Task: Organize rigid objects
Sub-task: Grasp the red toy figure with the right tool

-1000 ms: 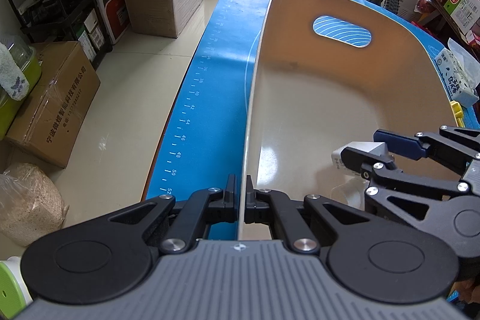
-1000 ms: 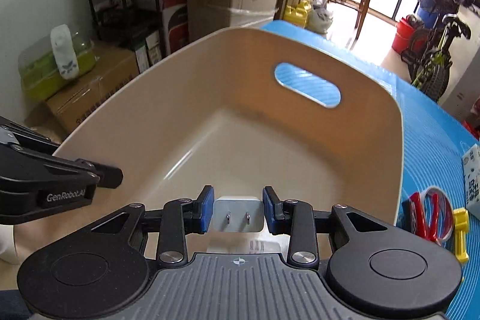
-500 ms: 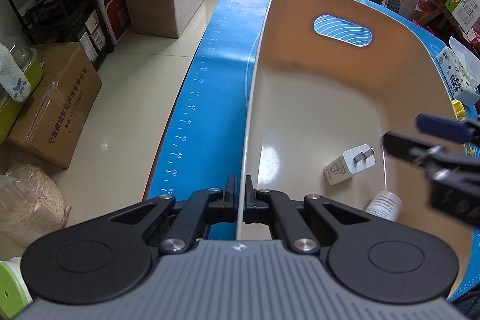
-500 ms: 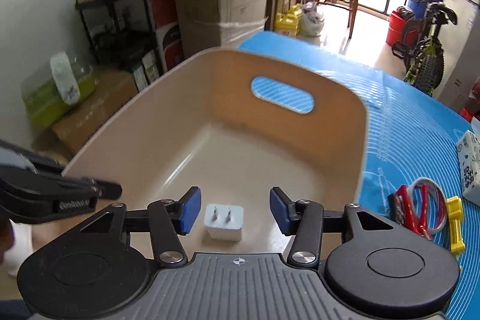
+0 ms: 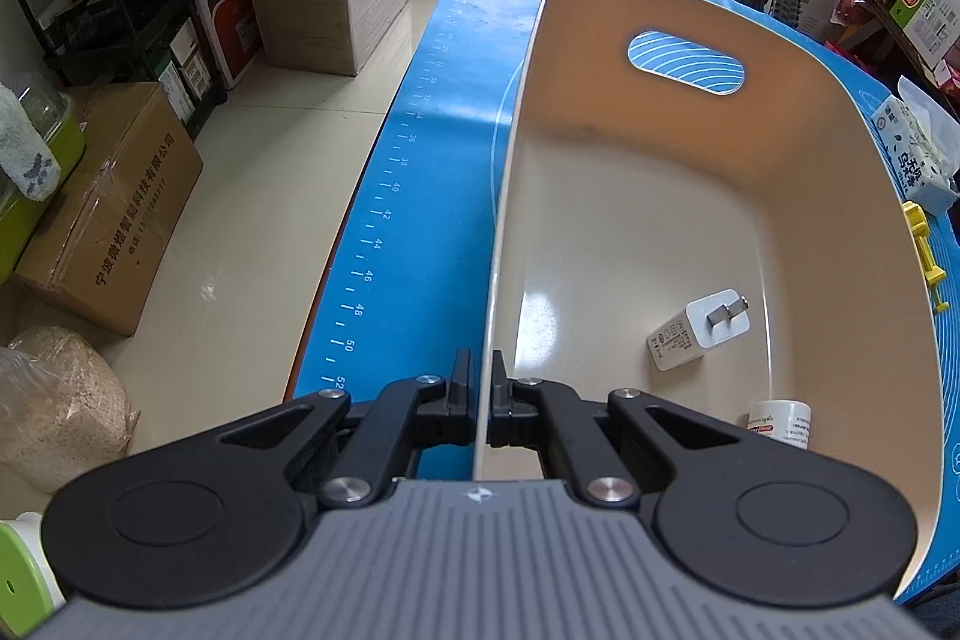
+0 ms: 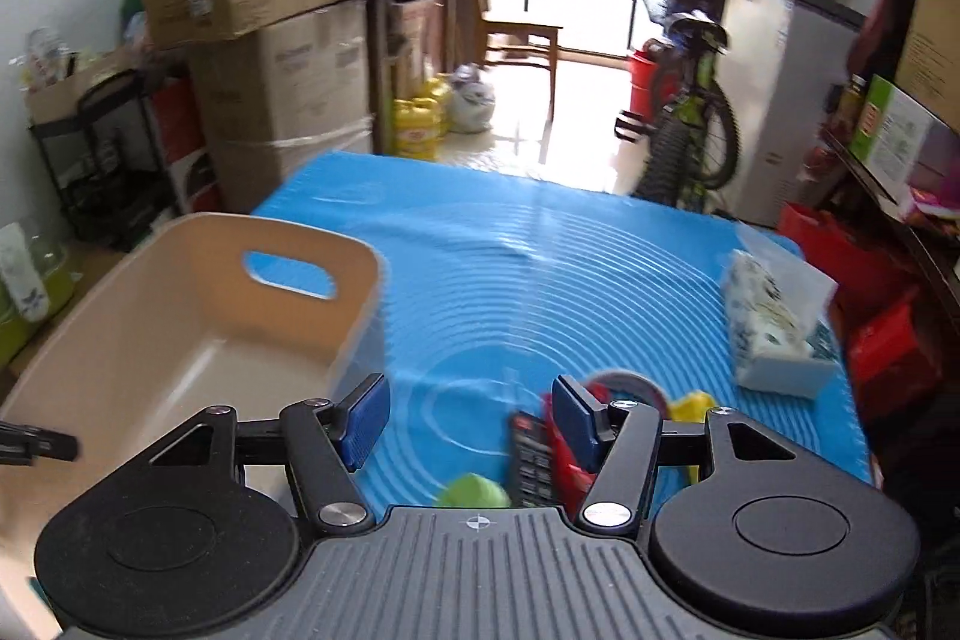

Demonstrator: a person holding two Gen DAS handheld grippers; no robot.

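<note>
Now between items: beige bin (image 5: 690,196) on blue mat (image 6: 510,280), rim clamped by left gripper (image 5: 479,403). Right gripper (image 6: 471,424) spread wide, empty, over clutter. White charger (image 5: 699,328) and small jar (image 5: 780,421) already inside. Next, probably picking the black remote (image 6: 528,454); red and green pieces blurred, half hidden.

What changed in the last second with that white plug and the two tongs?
The right tongs let go of the white plug, which now lies in the beige bin, and swung right over the blue mat. The left tongs stayed clamped on the bin's rim.
</note>
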